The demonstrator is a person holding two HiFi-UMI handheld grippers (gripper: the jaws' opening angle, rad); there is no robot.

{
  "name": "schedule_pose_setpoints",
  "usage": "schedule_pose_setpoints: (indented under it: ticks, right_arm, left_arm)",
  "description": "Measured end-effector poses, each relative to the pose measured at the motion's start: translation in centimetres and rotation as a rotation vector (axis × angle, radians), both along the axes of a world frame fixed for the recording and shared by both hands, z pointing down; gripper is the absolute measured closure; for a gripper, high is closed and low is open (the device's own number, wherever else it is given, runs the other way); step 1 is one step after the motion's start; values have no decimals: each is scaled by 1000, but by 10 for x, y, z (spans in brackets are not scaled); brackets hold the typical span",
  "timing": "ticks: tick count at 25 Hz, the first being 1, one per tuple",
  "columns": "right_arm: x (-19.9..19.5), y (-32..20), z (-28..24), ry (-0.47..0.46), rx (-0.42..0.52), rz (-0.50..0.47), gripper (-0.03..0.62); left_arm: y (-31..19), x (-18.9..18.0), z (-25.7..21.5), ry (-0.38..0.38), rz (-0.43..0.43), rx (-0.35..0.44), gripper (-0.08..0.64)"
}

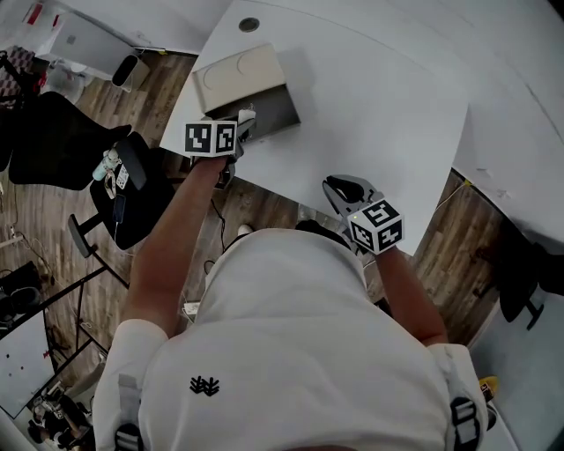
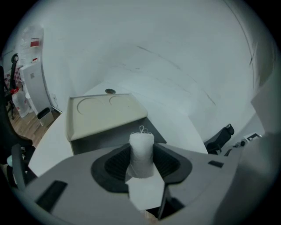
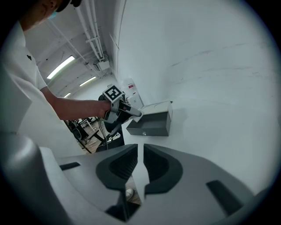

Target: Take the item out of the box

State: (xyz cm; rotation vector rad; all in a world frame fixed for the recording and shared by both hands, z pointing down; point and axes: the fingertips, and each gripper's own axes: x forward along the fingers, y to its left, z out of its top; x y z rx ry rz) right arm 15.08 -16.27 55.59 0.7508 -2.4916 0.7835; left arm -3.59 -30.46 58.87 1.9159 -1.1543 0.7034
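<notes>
A small white cloth roll (image 2: 141,148) with a thread loop on top stands upright between the pads of my left gripper (image 2: 141,154), which is shut on it. This gripper (image 1: 243,123) hovers at the near side of the grey box (image 1: 275,107), whose cream lid (image 1: 238,75) is tipped back open. In the left gripper view the box (image 2: 109,138) lies just beyond the roll. From the right gripper view I see the left gripper (image 3: 126,112) with the roll (image 3: 135,112) beside the box (image 3: 151,124). My right gripper (image 1: 340,188) hangs over the table's near edge, jaws (image 3: 140,154) shut on nothing.
The box sits on a white table (image 1: 379,106) with a round cable hole (image 1: 249,25) at the back. Black office chairs (image 1: 53,141) stand on the wooden floor to the left. Another chair (image 1: 520,273) is at the right.
</notes>
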Motion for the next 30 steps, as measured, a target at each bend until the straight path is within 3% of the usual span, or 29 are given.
schedule_pose_setpoints:
  ticks: [17,30]
  right_arm:
    - [-86,56,-21,52,57,-17,560]
    - [-129,97,-40,84,100,34,570]
  left_arm:
    - [117,-30,-107,220,163,234,393]
    - [222,-67,-171,305,275,363,393]
